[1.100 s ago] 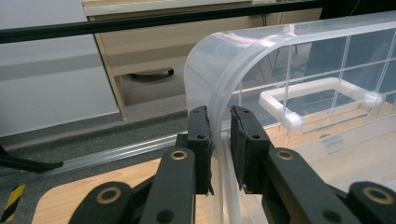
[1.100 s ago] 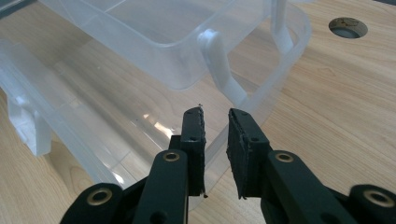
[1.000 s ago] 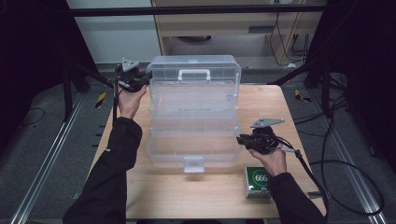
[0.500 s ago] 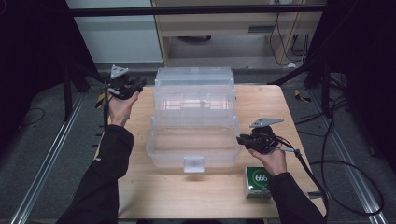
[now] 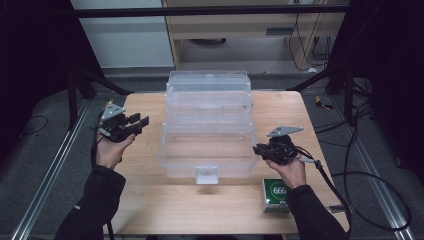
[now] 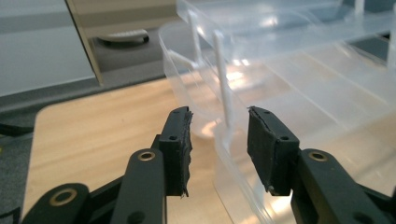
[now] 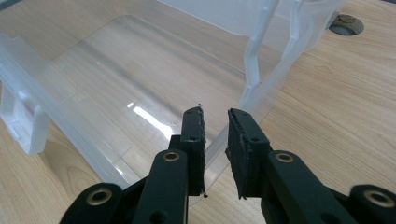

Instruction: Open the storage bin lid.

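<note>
High view: pinching clear box (image 5: 207, 135) rim narrowly with right gripper (image 5: 256, 149), risking slip; left gripper (image 5: 141, 122) just opening, empty, box beyond its tips unsteadied.

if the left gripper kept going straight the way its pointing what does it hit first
Most likely the clear plastic box. In the left gripper view the left gripper points at the box's near side, with a thin white hinge arm in line with the open gap. Depth is hard to judge.
</note>
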The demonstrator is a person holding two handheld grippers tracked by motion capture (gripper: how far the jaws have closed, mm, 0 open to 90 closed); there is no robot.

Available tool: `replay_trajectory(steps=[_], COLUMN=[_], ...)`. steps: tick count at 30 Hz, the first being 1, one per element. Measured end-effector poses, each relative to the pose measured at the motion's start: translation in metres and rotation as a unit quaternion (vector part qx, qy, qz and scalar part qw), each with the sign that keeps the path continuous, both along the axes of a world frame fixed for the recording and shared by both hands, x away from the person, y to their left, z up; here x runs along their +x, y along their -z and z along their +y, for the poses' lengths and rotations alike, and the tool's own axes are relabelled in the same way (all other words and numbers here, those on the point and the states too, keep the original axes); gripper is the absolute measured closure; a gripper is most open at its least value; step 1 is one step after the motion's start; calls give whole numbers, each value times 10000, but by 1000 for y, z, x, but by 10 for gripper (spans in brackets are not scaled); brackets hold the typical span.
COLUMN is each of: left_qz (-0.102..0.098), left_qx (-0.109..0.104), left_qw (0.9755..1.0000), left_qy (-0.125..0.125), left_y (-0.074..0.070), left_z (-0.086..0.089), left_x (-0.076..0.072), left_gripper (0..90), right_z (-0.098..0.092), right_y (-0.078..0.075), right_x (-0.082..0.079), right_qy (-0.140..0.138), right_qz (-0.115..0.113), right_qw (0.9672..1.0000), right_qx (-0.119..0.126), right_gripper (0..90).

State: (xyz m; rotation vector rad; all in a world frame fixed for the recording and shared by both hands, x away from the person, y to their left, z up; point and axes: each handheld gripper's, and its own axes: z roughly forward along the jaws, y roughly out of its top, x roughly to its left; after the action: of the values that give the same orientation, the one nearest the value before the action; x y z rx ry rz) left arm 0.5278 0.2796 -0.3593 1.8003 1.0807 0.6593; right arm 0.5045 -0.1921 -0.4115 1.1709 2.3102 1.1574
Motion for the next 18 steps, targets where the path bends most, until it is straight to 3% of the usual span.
replay_trajectory(steps=[1,6,9,18], left_qz=[133,374,509,774], left_qx=[190,322,599,666], left_qw=[9997,9985,9964,9935], left_qy=[67,234,320,498], left_y=[7,27,37,54], left_z=[-3,-9,-14,-24], left_x=[-5,-14,-17,-20], left_gripper=[570,557,546,564], right_z=[0,1,1,4], right_y=[0,0,0,1], right_x=[0,0,0,1], right_qy=[22,50,63,134], right_qz=[9,7,6,-32], right_qw=[10000,10000,10000,9998], right_qx=[6,-5,-8,-115], right_gripper=[766,764,760,726])
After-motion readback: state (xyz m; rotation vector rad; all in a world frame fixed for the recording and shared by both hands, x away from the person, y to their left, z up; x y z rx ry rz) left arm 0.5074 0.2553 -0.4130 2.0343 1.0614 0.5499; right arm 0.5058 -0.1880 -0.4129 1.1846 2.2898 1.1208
